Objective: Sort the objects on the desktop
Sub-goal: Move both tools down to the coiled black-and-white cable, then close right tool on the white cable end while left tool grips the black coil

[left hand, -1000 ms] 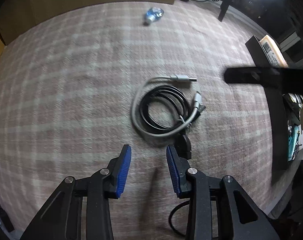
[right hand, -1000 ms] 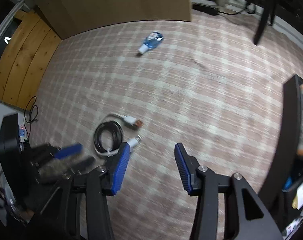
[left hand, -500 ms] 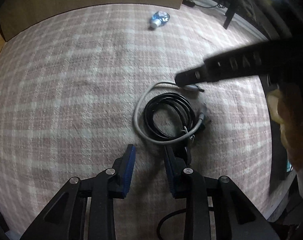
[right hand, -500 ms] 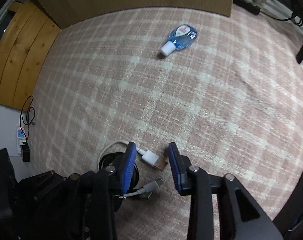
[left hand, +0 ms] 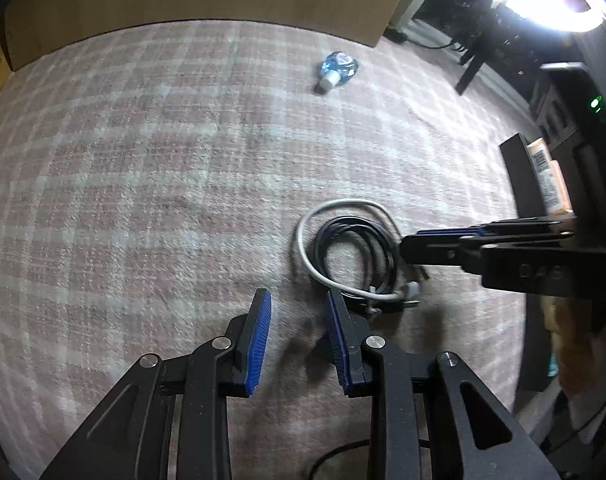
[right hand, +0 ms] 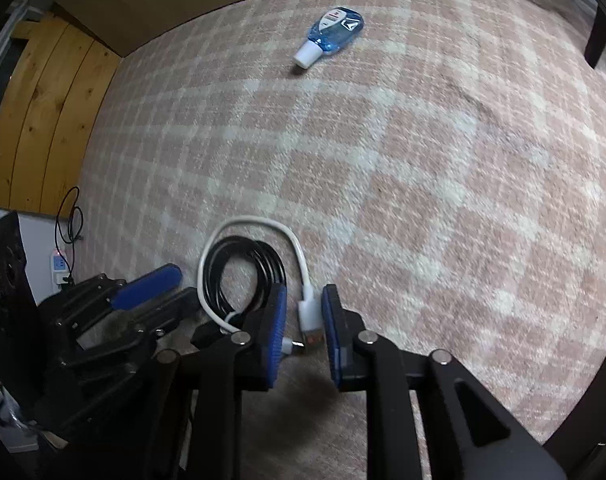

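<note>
Both grippers have closed in on the cables since a second ago, the right gripper dropping from well above the cloth to straddle the white cable's plug. Its blue pads sit either side of that USB plug, narrowly parted and not yet clamped. A white cable curves around a coiled black cable on the pink plaid tablecloth; both lie loose, the white one's second connector resting by the black coil. At the coil's near edge, the left gripper stands released, holding nothing. Well apart, near the cloth's far side, lies a small blue bottle on its side, white cap toward the cables.
</note>
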A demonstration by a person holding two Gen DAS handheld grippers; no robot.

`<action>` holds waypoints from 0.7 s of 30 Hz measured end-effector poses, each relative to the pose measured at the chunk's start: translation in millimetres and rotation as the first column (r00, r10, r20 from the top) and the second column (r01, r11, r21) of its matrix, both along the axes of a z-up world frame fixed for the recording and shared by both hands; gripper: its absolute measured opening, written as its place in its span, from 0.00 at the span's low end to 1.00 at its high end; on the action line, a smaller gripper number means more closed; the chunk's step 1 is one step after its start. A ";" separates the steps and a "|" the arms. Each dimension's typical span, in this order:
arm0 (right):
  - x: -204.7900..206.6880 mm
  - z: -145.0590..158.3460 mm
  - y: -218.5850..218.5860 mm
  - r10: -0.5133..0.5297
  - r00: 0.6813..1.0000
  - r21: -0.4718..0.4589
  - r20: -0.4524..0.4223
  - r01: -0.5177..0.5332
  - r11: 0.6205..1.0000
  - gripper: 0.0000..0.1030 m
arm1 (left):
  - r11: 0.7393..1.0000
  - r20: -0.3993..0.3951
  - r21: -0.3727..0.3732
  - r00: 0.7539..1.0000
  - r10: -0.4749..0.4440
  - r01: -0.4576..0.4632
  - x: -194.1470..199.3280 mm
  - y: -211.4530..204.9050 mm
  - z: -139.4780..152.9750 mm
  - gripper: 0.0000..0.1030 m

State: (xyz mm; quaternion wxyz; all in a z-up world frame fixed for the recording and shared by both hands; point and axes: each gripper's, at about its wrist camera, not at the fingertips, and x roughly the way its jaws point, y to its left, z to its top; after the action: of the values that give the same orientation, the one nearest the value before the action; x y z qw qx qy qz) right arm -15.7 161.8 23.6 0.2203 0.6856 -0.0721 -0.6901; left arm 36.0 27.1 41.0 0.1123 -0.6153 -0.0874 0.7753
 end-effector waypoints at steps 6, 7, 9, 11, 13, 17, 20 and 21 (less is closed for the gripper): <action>7.1 -1.0 -1.2 0.011 1.000 0.017 -0.021 -0.011 1.000 0.14 | 0.998 0.030 0.055 0.999 0.020 -0.022 -3.9 -10.3 -0.6 0.26; 7.7 -0.8 -2.4 0.014 1.000 0.022 -0.025 -0.014 1.000 0.14 | 0.997 0.036 0.068 0.999 0.027 -0.029 -5.8 -11.5 -1.1 0.26; 12.3 0.8 -11.0 0.021 0.999 0.031 -0.035 -0.020 0.999 0.14 | 0.994 0.051 0.099 0.998 0.045 -0.050 -9.9 -14.4 -2.6 0.26; 13.3 0.7 -12.0 0.019 0.999 0.029 -0.036 -0.018 0.999 0.13 | 0.989 0.064 0.132 0.997 0.052 -0.060 -9.6 -16.0 -2.2 0.26; 14.1 0.0 -12.2 0.014 0.999 0.023 -0.037 -0.014 1.000 0.13 | 0.985 0.071 0.157 0.996 0.056 -0.067 -11.1 -14.9 -2.5 0.26; 16.1 0.0 -13.6 0.016 0.999 0.020 -0.045 -0.015 1.000 0.13 | 0.985 0.067 0.158 0.996 0.054 -0.064 -21.3 0.6 -4.2 0.26; 16.5 -0.3 -14.9 0.014 0.999 0.018 -0.046 -0.013 1.000 0.13 | 0.988 0.068 0.144 0.997 0.047 -0.056 -25.0 1.2 -2.4 0.26; 16.6 -0.3 -15.6 0.013 0.999 0.018 -0.047 -0.012 1.000 0.13 | 0.989 0.069 0.135 0.997 0.044 -0.053 -28.4 5.8 -3.7 0.26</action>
State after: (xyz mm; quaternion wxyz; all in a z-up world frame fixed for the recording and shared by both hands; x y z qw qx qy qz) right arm 0.9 146.2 23.3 0.2200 0.6717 -0.0565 -0.7052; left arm 7.6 33.0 37.3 0.1325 -0.6291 -0.1589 0.7493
